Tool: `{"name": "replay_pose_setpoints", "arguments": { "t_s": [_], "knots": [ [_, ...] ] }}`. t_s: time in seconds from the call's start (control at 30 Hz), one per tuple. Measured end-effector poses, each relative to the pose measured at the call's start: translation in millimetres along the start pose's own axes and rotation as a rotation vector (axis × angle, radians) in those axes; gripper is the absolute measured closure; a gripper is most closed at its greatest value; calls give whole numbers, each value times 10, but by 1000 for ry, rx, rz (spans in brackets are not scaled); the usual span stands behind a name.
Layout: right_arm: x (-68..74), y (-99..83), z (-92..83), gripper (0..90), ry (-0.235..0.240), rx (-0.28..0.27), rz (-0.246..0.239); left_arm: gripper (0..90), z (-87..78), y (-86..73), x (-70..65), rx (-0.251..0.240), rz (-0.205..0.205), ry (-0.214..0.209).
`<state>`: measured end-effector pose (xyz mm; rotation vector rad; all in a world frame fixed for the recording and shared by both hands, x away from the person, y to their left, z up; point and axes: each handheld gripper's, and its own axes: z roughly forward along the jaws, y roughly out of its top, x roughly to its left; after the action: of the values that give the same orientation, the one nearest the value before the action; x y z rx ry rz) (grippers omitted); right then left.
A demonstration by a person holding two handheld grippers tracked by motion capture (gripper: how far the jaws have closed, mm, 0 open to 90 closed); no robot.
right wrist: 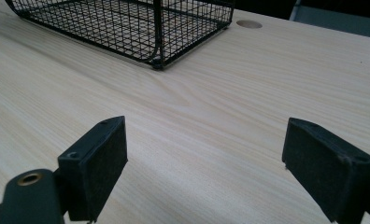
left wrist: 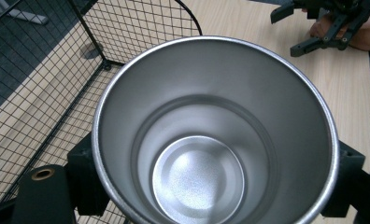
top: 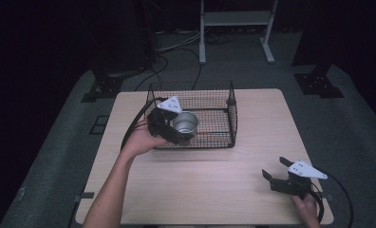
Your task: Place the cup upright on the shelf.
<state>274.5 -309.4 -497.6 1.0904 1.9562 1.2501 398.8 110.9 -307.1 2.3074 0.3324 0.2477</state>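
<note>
High view: my left gripper (top: 169, 124) has the steel cup (top: 184, 122) pinched by its wall, mouth up, over the near-left part of the wire basket (top: 231, 114). Cup sits at or just above rim height; can't tell if its base touches the mesh floor. My right gripper (top: 277, 172) is parked on the table (top: 205, 190), well clear of the basket on its near-right side, jaws spread, nothing between them

Left gripper view: looking straight down the cup (left wrist: 211, 135), so its long axis is vertical and lines up with the camera. Jaws clamp the wall from both sides, low on the body. Basket mesh (left wrist: 57, 93) runs behind and left of the cup, a basket corner just beyond its rim. Right gripper (left wrist: 330, 25) shows far off, beyond the basket

Right gripper view: jaws wide apart over bare table (right wrist: 211, 126), basket (right wrist: 160, 28) ahead and left, apart from them

Judgement: left does the work; next move is straight down along the cup's axis into the basket, then release
</note>
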Motion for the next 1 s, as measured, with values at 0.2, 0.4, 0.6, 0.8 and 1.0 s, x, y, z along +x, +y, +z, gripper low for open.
{"name": "replay_pose_setpoints", "arguments": {
  "t_s": [0.2, 0.4, 0.6, 0.8, 1.0],
  "knots": [
    [-3, 0, 1, 134, 0, -1, 0, 177, 0, 94, 96, 4, 5, 5],
    [-9, 0, 0, 134, 0, -4, 7, 177, 29, 221, 170, 9, 1, 4],
    [-10, 0, -1, 134, 1, -5, 8, 177, 55, 306, 273, 22, -7, 19],
    [-10, -1, -2, 134, 2, -6, 9, 177, 74, 369, 375, 27, -17, 28],
    [-10, -1, -2, 134, 3, -7, 10, 177, 79, 456, 463, 27, -27, 38]
  ]
}}
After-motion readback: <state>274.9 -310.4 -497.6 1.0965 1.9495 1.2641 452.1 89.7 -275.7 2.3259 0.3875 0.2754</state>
